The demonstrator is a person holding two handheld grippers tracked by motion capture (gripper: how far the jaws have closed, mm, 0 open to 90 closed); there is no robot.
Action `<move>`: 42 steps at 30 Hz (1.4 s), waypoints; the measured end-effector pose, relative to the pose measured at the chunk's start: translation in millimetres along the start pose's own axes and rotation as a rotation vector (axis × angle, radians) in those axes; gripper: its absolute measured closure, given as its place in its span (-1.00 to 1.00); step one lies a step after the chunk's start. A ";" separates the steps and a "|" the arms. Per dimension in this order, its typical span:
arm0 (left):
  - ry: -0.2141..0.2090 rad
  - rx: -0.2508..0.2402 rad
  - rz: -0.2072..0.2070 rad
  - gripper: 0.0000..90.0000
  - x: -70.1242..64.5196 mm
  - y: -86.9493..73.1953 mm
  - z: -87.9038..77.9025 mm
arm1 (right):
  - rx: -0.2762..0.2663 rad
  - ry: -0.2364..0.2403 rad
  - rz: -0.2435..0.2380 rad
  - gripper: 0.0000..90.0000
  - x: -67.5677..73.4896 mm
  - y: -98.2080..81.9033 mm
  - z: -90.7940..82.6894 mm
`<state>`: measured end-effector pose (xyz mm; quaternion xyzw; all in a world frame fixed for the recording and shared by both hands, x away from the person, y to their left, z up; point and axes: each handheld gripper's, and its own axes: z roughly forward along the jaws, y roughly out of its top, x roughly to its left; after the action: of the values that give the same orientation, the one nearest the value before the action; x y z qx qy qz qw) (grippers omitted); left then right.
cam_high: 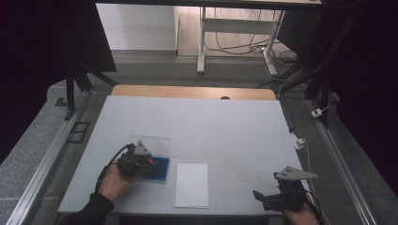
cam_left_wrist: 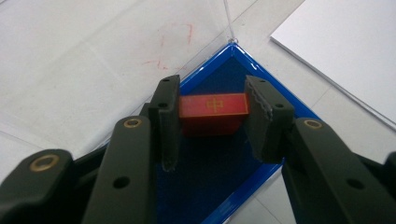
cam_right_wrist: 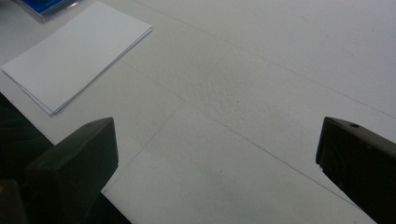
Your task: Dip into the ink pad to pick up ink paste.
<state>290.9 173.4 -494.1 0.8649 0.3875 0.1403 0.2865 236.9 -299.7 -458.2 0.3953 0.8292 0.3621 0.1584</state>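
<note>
Red block (cam_left_wrist: 213, 112) sits clamped between the left gripper (cam_high: 136, 161) jaws over the blue tray (cam_high: 162, 172) from above, pads (cam_left_wrist: 169, 116) pressing its ends up close, while the right gripper (cam_right_wrist: 217, 154) gapes wide above bare table (cam_right_wrist: 261, 70).

Looks like a lab or test room set up for recording, not anyone's home. The white table (cam_high: 225, 126) sits inside a frame of aluminium rails (cam_high: 44, 161) running along both sides, with black curtains (cam_high: 42, 42) hung left and right (pretty classic capture booth look). Grey carpet floor (cam_high: 141, 70) all round, a white desk frame (cam_high: 234, 35) at the back with loose cables (cam_high: 244, 47) trailing under it, and a white plug (cam_high: 298, 142) lying by the right rail.
</note>
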 end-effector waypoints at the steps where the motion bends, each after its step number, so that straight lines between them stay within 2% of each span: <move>1: -0.009 -0.005 -0.014 0.29 1.8 -0.2 -0.4 | 0.000 0.000 0.000 -1.00 0.0 0.0 0.0; 2: -0.012 -0.008 -0.027 0.29 3.4 -0.4 -1.3 | -0.001 0.000 0.000 -1.00 -0.1 0.0 0.0; 4: 0.010 -0.024 -0.042 0.29 5.9 -0.6 -5.4 | -0.002 0.000 0.000 -1.00 -0.1 0.0 -0.1; 8: -0.009 -0.075 -0.080 0.29 11.4 -2.5 -15.9 | -0.003 0.001 -0.001 -1.00 -0.5 -0.3 -0.6; 13: -0.034 -0.059 -0.085 0.29 14.0 -7.0 -20.2 | -0.004 0.000 -0.002 -1.00 -0.5 -0.3 -1.1; 15: -0.027 -0.046 -0.078 0.29 13.8 -8.5 -20.8 | -0.006 0.001 -0.002 -1.00 -0.3 -0.4 -1.0; 26: -0.043 -0.007 -0.100 0.29 18.8 -13.9 -10.1 | -0.007 0.002 -0.002 -1.00 -0.1 -0.3 -0.8; 31: -0.032 -0.010 -0.066 0.29 16.4 -14.9 -8.7 | -0.006 0.002 -0.002 -1.00 -0.2 -0.3 -0.8; 35: -0.025 -0.016 -0.063 0.29 14.9 -16.4 -7.9 | -0.005 0.002 -0.002 -1.00 0.3 -0.2 -0.6; 42: 0.056 0.001 0.020 0.30 0.5 -13.7 -7.1 | -0.002 0.001 -0.004 -1.00 0.4 -0.1 -0.3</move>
<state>279.8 183.8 -496.6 0.8647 0.3867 0.1672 0.2736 236.5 -299.6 -458.1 0.3933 0.8297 0.3627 0.1592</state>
